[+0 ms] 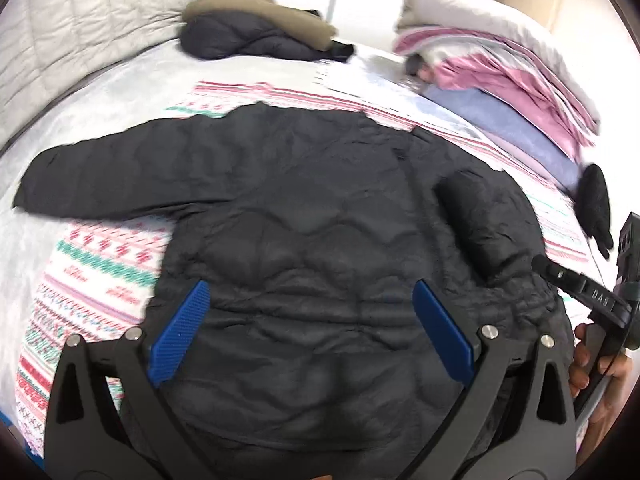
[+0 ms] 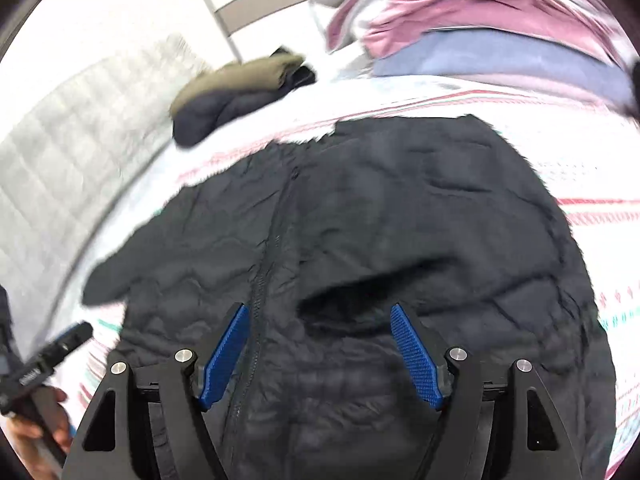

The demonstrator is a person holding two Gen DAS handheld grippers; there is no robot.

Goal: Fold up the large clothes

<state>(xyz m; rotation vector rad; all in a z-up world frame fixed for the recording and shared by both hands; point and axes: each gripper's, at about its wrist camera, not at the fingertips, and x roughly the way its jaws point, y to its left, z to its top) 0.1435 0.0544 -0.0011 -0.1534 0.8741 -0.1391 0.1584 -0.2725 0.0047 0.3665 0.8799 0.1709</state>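
A black quilted jacket (image 1: 304, 232) lies spread on a patterned blanket (image 1: 96, 264) on the bed. Its left sleeve (image 1: 104, 176) stretches out flat; its right sleeve (image 1: 480, 220) is folded in over the body. My left gripper (image 1: 310, 296) is open and empty, hovering over the jacket's lower part. In the right wrist view the jacket (image 2: 400, 216) fills the middle, zipper (image 2: 264, 280) running down it, the folded sleeve's cuff opening (image 2: 340, 304) facing me. My right gripper (image 2: 320, 320) is open and empty above it. The right gripper's body (image 1: 592, 300) shows at the left view's right edge.
A folded dark coat with a tan fur collar (image 1: 260, 28) lies at the back of the bed. A stack of pink, white and blue bedding (image 1: 500, 68) sits at the back right. A black glove (image 1: 596, 208) lies right of the jacket. A padded headboard (image 1: 80, 20) is on the left.
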